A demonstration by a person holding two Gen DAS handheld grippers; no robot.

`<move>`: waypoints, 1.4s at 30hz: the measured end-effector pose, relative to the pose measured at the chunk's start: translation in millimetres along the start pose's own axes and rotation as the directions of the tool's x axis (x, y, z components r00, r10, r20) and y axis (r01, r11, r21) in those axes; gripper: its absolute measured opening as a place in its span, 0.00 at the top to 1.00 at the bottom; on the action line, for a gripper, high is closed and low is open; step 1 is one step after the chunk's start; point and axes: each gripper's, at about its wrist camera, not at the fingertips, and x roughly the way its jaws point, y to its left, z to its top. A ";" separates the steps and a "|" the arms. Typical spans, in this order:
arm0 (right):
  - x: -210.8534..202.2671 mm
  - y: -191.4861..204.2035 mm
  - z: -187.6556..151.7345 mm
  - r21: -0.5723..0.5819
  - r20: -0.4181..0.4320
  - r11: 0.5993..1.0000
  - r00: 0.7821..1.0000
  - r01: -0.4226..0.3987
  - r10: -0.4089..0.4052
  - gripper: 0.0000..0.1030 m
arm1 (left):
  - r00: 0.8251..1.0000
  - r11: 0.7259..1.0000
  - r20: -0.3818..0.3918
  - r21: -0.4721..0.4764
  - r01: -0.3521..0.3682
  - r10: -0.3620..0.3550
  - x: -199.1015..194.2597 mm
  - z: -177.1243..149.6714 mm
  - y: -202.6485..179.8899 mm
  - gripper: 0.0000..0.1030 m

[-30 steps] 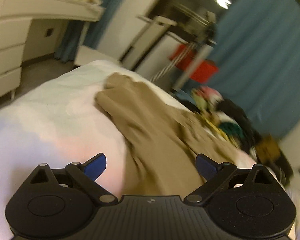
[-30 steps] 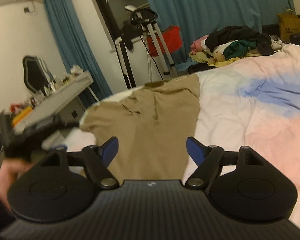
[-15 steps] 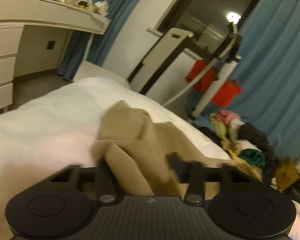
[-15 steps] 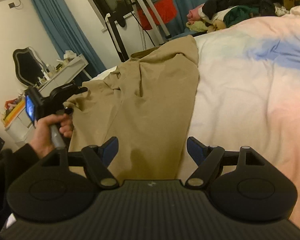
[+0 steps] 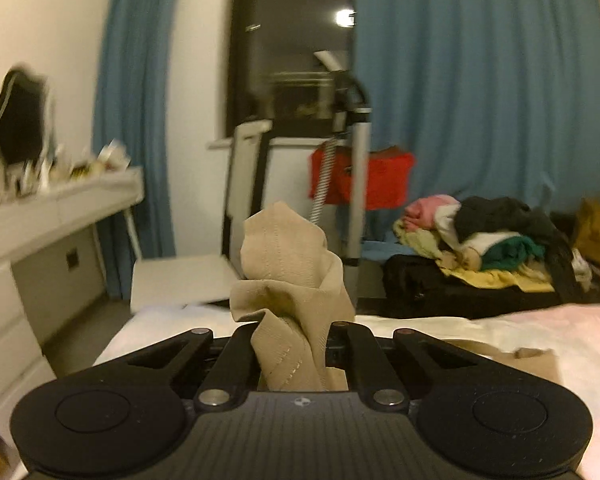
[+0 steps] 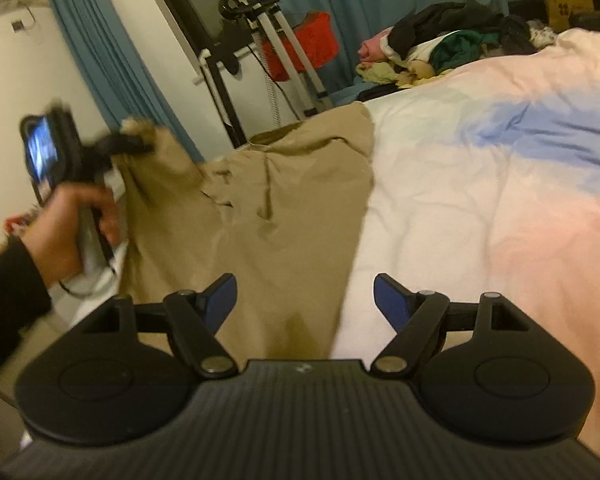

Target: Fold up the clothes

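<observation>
The left gripper [image 5: 296, 344] is pinched tight on a bunched corner of the tan, ribbed-fabric garment [image 5: 288, 280], which stands up in a crumpled peak between its 2 fingers. In the right wrist view this gripper, held in the person's left hand [image 6: 68, 224], lifts that corner above the edge of the bed with the white, pink and blue cover [image 6: 500, 184]. The rest of the garment lies on the bed, its long axis running away from the right gripper [image 6: 304, 300], whose 2 blue-tipped fingers [image 6: 220, 296] are spread apart over the near end. No writing is legible.
</observation>
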 end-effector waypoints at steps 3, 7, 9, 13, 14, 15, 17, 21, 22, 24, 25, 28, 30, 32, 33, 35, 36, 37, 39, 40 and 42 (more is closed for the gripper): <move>-5.2 -4.3 1.4 0.009 0.004 1.000 1.000 0.009 -0.009 0.25 | 1.000 0.997 -0.005 0.076 0.011 -0.011 -6.4 11.7 -54.0 0.94; -8.5 -14.2 5.2 0.017 0.034 0.999 0.999 0.035 -0.036 0.25 | 0.999 0.992 -0.046 0.122 0.032 -0.026 11.8 4.3 -115.7 0.93; -6.4 -22.2 5.9 0.042 0.031 0.998 0.999 0.040 -0.042 0.25 | 0.997 0.993 -0.073 0.109 0.040 -0.032 22.8 -6.5 -135.0 0.91; 2.5 -36.9 2.1 0.058 0.035 0.997 0.998 0.046 -0.048 0.25 | 0.989 0.999 -0.138 0.018 0.051 -0.048 45.9 -38.7 -149.1 0.71; 5.2 -40.3 1.7 0.066 0.031 0.997 0.998 0.049 -0.051 0.24 | 0.987 0.999 -0.155 0.013 0.048 -0.045 49.2 -44.4 -149.2 0.61; 8.2 -43.4 2.1 0.081 0.022 0.995 0.998 0.052 -0.053 0.24 | 0.986 0.999 -0.164 0.010 0.044 -0.041 48.6 -49.1 -149.9 0.52; 10.3 -45.5 3.1 0.096 0.024 0.995 0.999 0.039 -0.041 0.24 | 0.985 0.998 -0.164 -0.006 0.058 -0.058 37.7 -54.0 -143.5 0.42; 7.9 -36.8 3.4 0.061 0.049 0.998 0.998 0.027 -0.030 0.24 | 0.986 0.995 -0.128 -0.008 0.104 -0.104 -15.6 -59.7 -127.6 0.32; 6.8 -34.3 3.0 0.052 0.052 0.998 0.998 0.022 -0.025 0.24 | 0.987 0.993 -0.117 0.002 0.114 -0.113 -35.3 -61.8 -123.4 0.31; 3.7 -28.9 1.2 0.025 0.056 1.000 0.998 0.019 -0.020 0.24 | 0.984 0.990 -0.109 0.014 0.144 -0.141 -79.6 -69.0 -116.6 0.29; 1.3 -26.6 0.5 0.011 0.060 1.000 0.998 0.021 -0.021 0.24 | 0.983 0.988 -0.103 0.020 0.153 -0.150 -104.1 -73.5 -112.6 0.28; -9.2 -21.9 -1.0 -0.020 0.083 0.999 0.996 0.032 -0.030 0.24 | 0.983 0.985 -0.087 0.042 0.168 -0.164 -174.9 -91.3 -97.1 0.26; -17.6 -19.3 -3.0 -0.037 0.094 0.999 0.995 0.034 -0.030 0.24 | 0.981 0.984 -0.084 0.026 0.176 -0.173 -220.6 -106.8 -82.2 0.24; -27.8 -16.5 -5.9 -0.054 0.091 0.998 0.996 0.027 -0.022 0.24 | 0.980 0.984 -0.088 0.013 0.179 -0.177 -262.5 -125.3 -69.1 0.21; -34.6 -15.3 -7.8 -0.063 0.088 0.998 0.996 0.015 -0.009 0.24 | 0.977 0.982 -0.101 0.010 0.191 -0.189 -281.2 -136.7 -63.9 0.21; -48.3 -14.0 -13.7 -0.078 0.070 0.997 0.998 -0.003 0.008 0.25 | 0.969 0.977 -0.124 -0.003 0.213 -0.212 -310.8 -154.3 -53.0 0.21; -54.5 -13.7 -17.2 -0.076 0.039 0.997 0.999 -0.006 0.009 0.25 | 0.966 0.975 -0.134 -0.015 0.222 -0.222 -322.7 -160.5 -47.2 0.21; -60.7 -13.5 -20.1 -0.063 0.009 0.998 1.000 -0.013 0.014 0.24 | 0.963 0.973 -0.140 -0.035 0.228 -0.231 -332.7 -163.3 -40.9 0.21; -72.9 -7.1 -25.7 -0.065 -0.003 0.998 1.000 -0.016 0.016 0.24 | 0.962 0.969 -0.127 -0.068 0.237 -0.244 -353.8 -164.0 -25.8 0.21; -79.0 -3.1 -28.6 -0.071 -0.003 0.997 1.000 -0.015 0.014 0.24 | 0.963 0.968 -0.113 -0.083 0.237 -0.245 -362.6 -162.7 -17.5 0.20; -85.4 9.4 -35.2 -0.110 -0.002 0.994 1.000 0.021 -0.021 0.24 | 0.966 0.966 -0.085 -0.111 0.235 -0.245 -376.2 -159.4 1.1 0.20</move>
